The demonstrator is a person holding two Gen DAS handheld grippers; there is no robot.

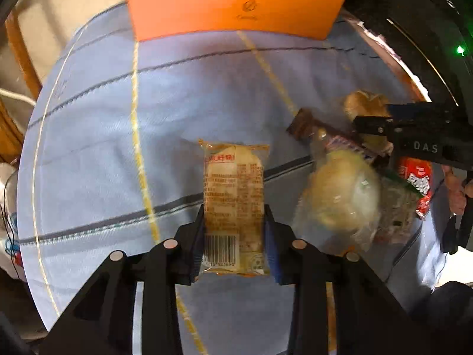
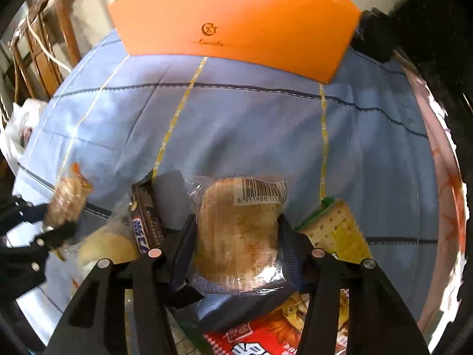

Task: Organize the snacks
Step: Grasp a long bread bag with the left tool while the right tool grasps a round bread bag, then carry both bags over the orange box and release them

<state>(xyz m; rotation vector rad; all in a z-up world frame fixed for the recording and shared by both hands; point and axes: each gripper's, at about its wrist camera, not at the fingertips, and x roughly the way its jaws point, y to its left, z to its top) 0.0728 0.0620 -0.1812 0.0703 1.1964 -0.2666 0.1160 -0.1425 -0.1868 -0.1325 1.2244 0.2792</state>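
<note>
My left gripper is shut on a yellow-wrapped pastry packet, barcode end nearest me, held over the blue tablecloth. The right wrist view shows that same packet at the left edge, between dark fingers. My right gripper is shut on a clear-wrapped bread packet with a white barcode label, both pads against its sides. An orange box stands at the far edge of the table, also the orange box in the left wrist view.
Several loose snacks lie around the right gripper: a brown chocolate bar, a round bun in clear wrap, a green cracker packet and a red packet. Wooden furniture stands beyond the table's left edge.
</note>
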